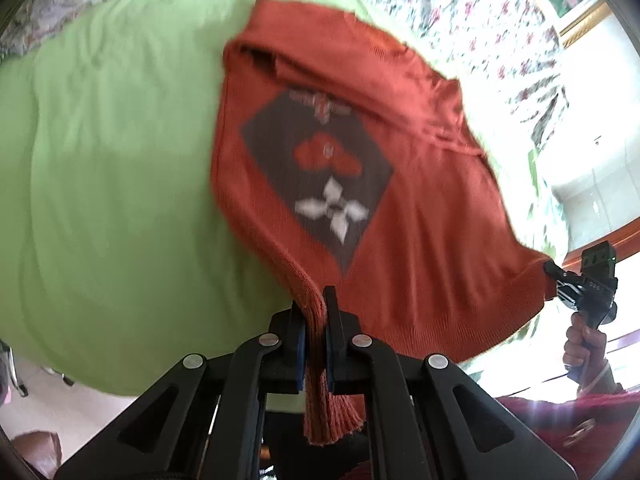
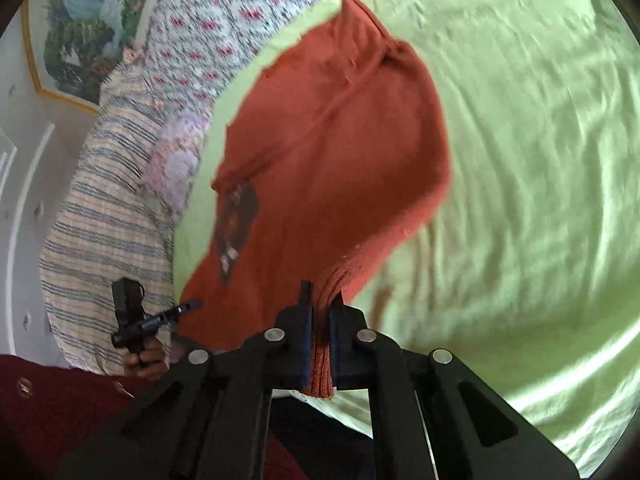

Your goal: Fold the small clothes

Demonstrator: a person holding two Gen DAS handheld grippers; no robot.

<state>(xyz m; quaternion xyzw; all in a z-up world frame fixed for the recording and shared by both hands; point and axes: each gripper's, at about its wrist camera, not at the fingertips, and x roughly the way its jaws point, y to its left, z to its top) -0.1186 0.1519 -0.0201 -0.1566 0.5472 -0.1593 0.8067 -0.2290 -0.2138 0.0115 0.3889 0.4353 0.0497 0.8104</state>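
Note:
A small rust-orange knitted sweater [image 1: 420, 216] with a dark diamond patch bearing red and white shapes hangs stretched between both grippers above the green bedsheet [image 1: 112, 168]. My left gripper [image 1: 316, 304] is shut on the ribbed hem at one corner. My right gripper [image 2: 320, 304] is shut on the ribbed hem at the other corner. The right gripper also shows in the left wrist view [image 1: 550, 268], gripping the sweater's far corner. The left gripper shows in the right wrist view [image 2: 192, 305]. The sweater [image 2: 328, 152] droops toward the sheet at its far end, its top part folded over.
A floral quilt [image 1: 460, 12] lies beyond the green sheet [image 2: 540, 160]. A striped pillow [image 2: 108, 216] and a floral cushion [image 2: 176, 160] lie at the bed's side. A framed picture [image 2: 76, 28] hangs on the wall. The person's dark red clothing [image 2: 52, 404] is near.

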